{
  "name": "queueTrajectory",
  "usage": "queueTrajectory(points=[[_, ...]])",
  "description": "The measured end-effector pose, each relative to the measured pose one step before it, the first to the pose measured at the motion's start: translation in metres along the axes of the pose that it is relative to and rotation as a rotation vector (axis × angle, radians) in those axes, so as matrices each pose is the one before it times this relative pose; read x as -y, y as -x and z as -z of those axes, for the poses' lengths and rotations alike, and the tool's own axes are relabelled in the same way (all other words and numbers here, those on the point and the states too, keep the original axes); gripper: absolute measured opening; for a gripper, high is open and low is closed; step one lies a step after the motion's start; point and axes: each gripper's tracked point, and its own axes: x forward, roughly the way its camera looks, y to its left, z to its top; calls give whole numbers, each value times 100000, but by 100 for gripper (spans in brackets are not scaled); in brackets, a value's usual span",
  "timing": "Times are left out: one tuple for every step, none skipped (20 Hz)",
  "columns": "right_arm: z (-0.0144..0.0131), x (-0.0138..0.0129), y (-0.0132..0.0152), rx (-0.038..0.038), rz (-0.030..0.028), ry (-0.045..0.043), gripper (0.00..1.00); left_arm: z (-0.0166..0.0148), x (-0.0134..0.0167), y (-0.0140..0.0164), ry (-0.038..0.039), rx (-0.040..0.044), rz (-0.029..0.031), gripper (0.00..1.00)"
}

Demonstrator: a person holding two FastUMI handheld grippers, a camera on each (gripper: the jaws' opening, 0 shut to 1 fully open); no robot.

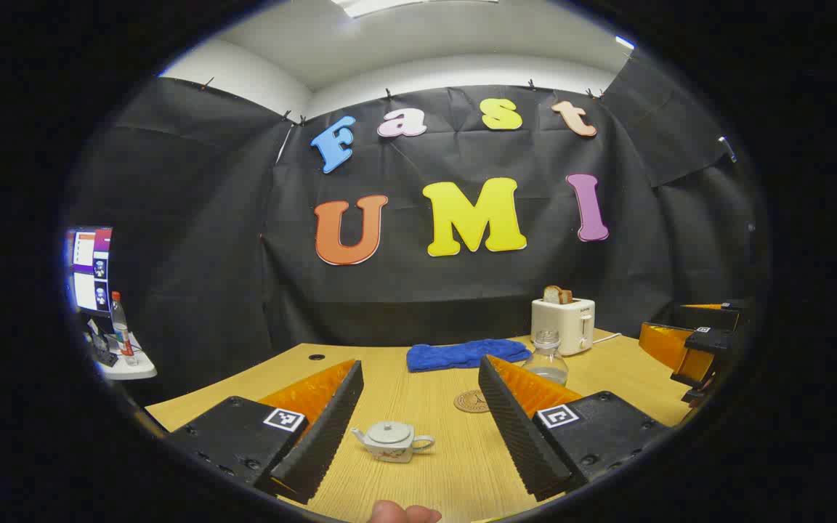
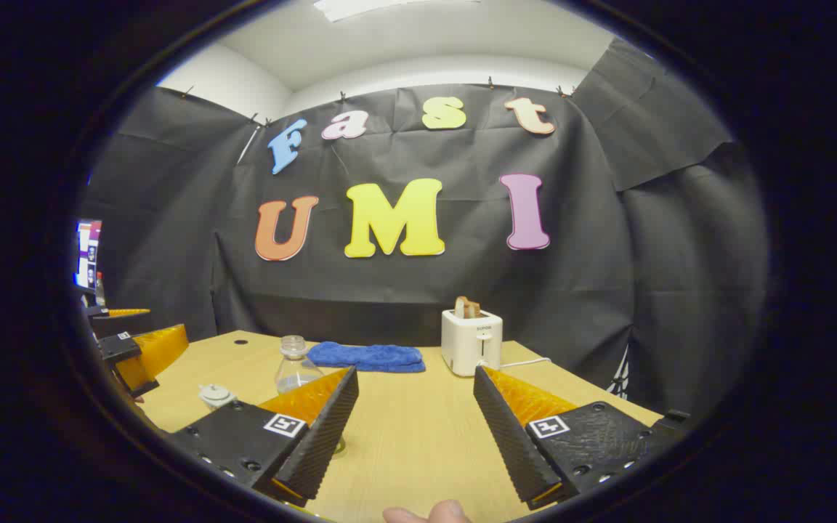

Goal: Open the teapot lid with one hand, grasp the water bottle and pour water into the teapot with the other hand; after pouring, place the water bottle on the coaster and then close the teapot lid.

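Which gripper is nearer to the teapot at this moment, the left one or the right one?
Left. The teapot sits on the table just ahead of the open left gripper, between its fingers. From the right gripper, the teapot lies off to the left, farther away.

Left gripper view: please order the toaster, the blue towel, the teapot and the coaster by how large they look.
1. blue towel, widest
2. toaster
3. teapot, nearer the camera, so close to the toaster; unsure
4. coaster, partly hidden
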Motion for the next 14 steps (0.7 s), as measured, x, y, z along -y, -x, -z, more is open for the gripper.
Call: queueTrajectory(points=[[-176, 221, 104, 446, 537, -144, 95, 78, -41, 3, 15, -578, -142, 100], [-115, 144, -3, 282, 275, 24, 95, 173, -272, -19, 148, -247, -780, 100], [-145, 28, 49, 447, 171, 72, 95, 64, -176, -58, -10, -135, -468, 100], [4, -121, -81, 31, -139, 209, 95, -135, -695, 83, -34, 31, -494, 100], [47, -159, 9, -89, -489, 34, 95, -17, -419, -43, -188, -90, -352, 100], [35, -285, 115, -86, -493, 0, 95, 79, -349, -6, -173, -236, -487, 100], [79, -142, 63, -270, -420, 437, 95, 24, -405, 66, -69, -233, -743, 100], [-31, -206, 39, -13, -348, 244, 95, -64, -319, 106, 332, -72, -741, 100], [-135, -198, 123, 225, -386, 7, 95, -19, -185, -107, 454, 109, -290, 100], [-3, -241, -22, 61, -387, -46, 95, -18, -23, 1, 191, -60, 72, 100], [-16, -211, 19, -90, -495, 23, 95, -23, -39, 53, -256, -42, 9, 100], [127, -72, 9, -77, -277, 78, 95, -120, 3, 27, -264, 141, -134, 100], [-29, 3, -63, -64, -44, 26, 97, 112, -116, 4, -26, 3, -1, 100], [36, 7, 33, -76, -131, -284, 97, -42, 89, -100, 103, -91, 103, 100]])
